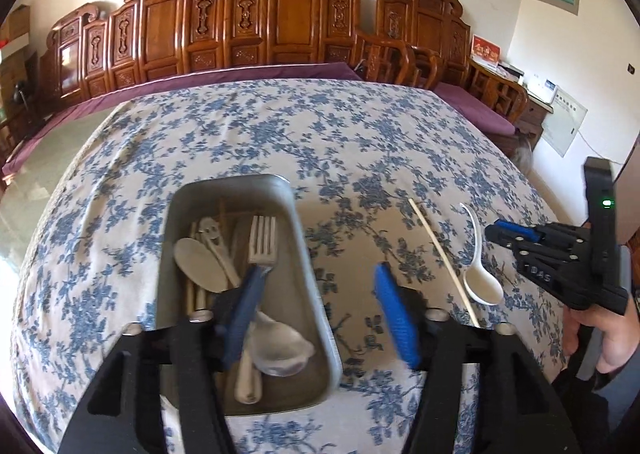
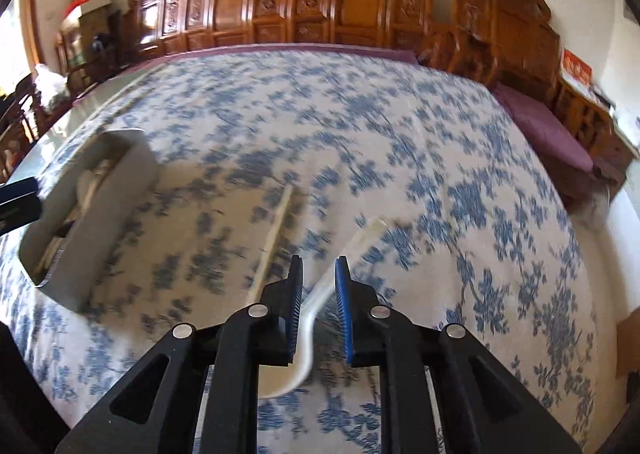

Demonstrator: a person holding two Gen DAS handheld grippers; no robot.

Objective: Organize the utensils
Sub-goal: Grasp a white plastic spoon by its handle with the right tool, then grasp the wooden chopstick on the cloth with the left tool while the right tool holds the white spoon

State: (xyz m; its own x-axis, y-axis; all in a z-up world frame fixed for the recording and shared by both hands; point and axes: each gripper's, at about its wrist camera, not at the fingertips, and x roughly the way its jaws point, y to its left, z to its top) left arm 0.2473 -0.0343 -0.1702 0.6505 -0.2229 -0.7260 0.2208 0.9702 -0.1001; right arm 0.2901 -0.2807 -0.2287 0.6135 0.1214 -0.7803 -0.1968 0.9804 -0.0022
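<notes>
White spoon (image 2: pixel 320 314) lies between the right claw's (image 2: pixel 319 278) parted jaws — untouched.

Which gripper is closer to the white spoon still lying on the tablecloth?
Right. The right gripper is over the white spoon, its handle showing between the open jaws. The left gripper hangs open over the tray, beside it.

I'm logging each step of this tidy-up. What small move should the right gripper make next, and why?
Probably lower and shut on the white spoon. The right gripper is open, with the handle between its fingers but not pressed. The spoon and a chopstick lie on the tablecloth, outside the tray.
</notes>
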